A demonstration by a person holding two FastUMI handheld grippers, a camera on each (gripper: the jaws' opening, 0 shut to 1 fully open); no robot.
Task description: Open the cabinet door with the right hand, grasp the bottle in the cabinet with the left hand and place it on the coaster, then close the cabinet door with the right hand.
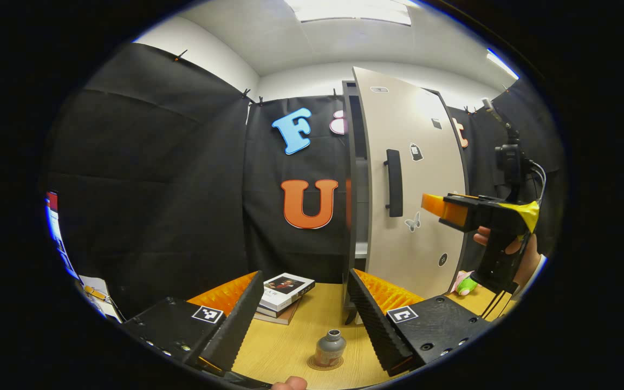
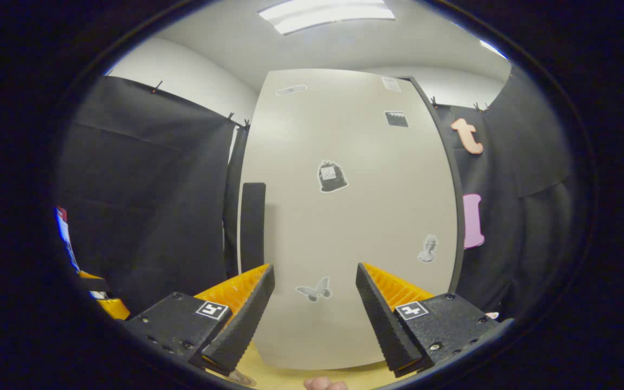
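**Ana:** Pale wooden tabletop (image 1: pixel 296 336) runs under everything, with black cloth behind it. How do the tongs stand?

**Ben:** In the left gripper view the left gripper (image 1: pixel 304 303) has its two fingers spread wide apart with nothing between them. Below that gap, near the table's front edge, the small grey metal bottle with a narrow neck (image 1: pixel 330 346) stands upright on a round brownish coaster (image 1: pixel 325 364).

**Ana:** And the other one?

**Ben:** In the right gripper view the right gripper (image 2: pixel 314 295) is also spread wide, holding nothing, and faces the tall beige cabinet door (image 2: pixel 344 216), just short of it. The door's black vertical bar handle (image 2: pixel 253 227) sits to the left of its fingers. Small stickers dot the panel, a butterfly among them.

**Ana:** Is the door shut?

**Ben:** No. From the left gripper view it stands ajar, a dark slit showing along its left edge. A hand (image 1: pixel 512 249) holds the right gripper beside the door. A stack of books (image 1: pixel 282 295) lies on the table left of the cabinet.
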